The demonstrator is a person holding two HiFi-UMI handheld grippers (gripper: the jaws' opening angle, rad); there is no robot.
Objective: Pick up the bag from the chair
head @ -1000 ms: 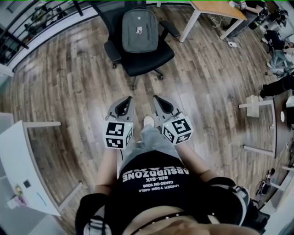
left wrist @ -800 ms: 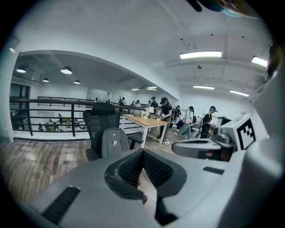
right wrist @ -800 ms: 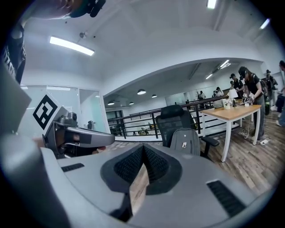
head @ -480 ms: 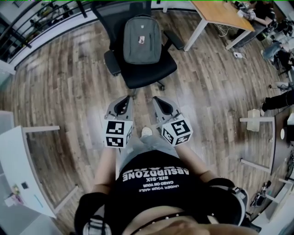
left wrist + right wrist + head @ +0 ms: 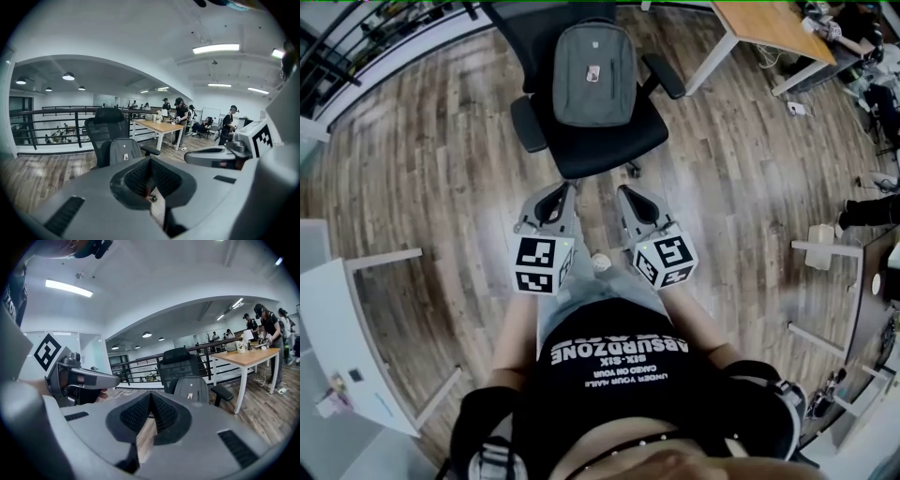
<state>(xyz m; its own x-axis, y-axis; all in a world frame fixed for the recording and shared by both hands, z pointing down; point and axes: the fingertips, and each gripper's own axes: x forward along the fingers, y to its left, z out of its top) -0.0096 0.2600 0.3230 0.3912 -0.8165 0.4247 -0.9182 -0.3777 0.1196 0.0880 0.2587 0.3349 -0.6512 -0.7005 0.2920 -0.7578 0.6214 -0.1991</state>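
Observation:
A grey backpack (image 5: 593, 73) stands upright on the seat of a black office chair (image 5: 600, 141), leaning on its backrest. It also shows as the grey bag (image 5: 123, 151) in the left gripper view and the bag (image 5: 191, 388) in the right gripper view, ahead of both grippers. My left gripper (image 5: 557, 195) and right gripper (image 5: 626, 197) are side by side just short of the chair's front edge, apart from the bag. Both are shut with nothing between the jaws.
A wooden desk (image 5: 773, 28) with white legs stands right of the chair, with people (image 5: 181, 115) working beyond it. A black railing (image 5: 51, 126) runs behind the chair. A white table (image 5: 337, 337) is at my left, more furniture (image 5: 839, 281) at my right.
I have stepped closer to the chair; chair and bag sit nearer the grippers in the head view. Both grippers keep their pose, still shut.

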